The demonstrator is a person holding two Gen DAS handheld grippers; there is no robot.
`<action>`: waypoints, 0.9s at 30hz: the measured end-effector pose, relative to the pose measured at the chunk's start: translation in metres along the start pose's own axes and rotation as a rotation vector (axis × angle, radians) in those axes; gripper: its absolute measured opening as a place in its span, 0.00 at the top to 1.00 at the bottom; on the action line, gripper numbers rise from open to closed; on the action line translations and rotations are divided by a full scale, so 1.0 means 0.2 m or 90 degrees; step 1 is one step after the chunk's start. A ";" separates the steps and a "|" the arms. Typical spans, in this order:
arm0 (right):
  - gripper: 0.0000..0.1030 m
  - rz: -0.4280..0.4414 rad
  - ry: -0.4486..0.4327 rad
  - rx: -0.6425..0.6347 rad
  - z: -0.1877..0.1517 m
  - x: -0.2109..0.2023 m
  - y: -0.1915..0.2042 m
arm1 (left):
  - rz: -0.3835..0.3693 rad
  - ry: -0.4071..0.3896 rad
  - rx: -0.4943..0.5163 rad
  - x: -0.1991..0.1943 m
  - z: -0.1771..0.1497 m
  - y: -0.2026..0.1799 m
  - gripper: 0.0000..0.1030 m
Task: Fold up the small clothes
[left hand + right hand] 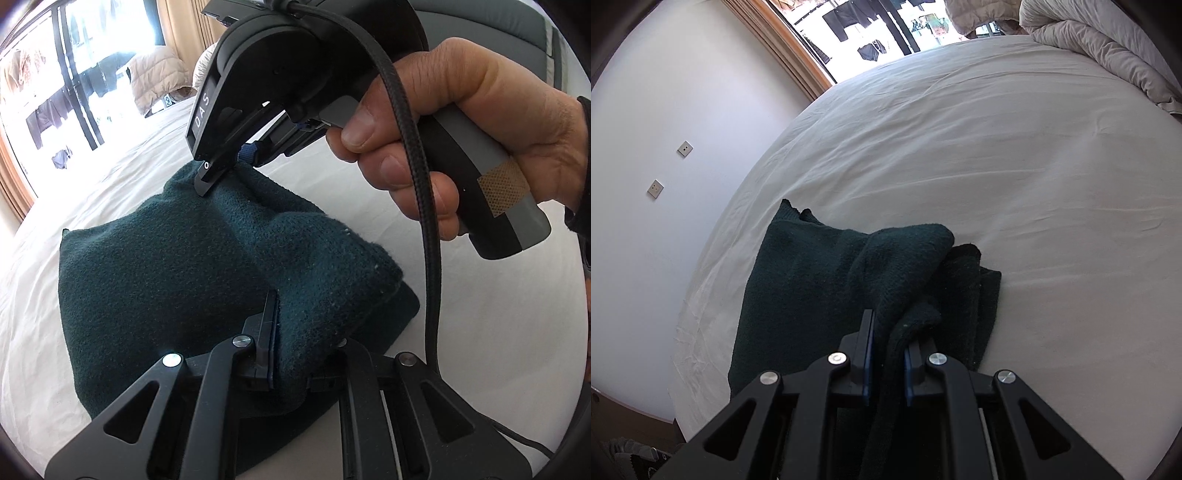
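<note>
White bedsheet, dark green garment, rumpled duvet, sunlit window

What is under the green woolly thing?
Under the dark green knit garment lies the white bedsheet. The left gripper and right gripper each pinch an edge of it. Its raised fold covers its lower layer; anything tucked inside cannot be seen.

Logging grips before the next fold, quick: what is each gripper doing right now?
Left gripper: closed on the dark green knit garment.
Right gripper: closed on the same garment's edge, also seen in the left wrist view.
</note>
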State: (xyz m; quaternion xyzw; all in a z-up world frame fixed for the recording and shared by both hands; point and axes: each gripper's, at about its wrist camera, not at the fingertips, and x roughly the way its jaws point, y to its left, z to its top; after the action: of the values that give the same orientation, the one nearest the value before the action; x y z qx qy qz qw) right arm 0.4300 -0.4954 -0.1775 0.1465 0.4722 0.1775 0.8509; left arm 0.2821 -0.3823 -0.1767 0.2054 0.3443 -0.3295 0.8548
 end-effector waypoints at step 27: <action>0.55 -0.026 -0.096 0.057 -0.51 -0.35 0.04 | -0.026 -0.063 -0.193 -0.37 -0.31 0.53 0.21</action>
State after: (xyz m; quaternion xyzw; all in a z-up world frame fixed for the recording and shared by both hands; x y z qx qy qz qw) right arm 0.3065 -0.5094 -0.1745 0.1876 0.4170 0.1276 0.8801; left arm 0.2889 -0.2412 -0.1512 0.0502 0.3518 -0.3007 0.8850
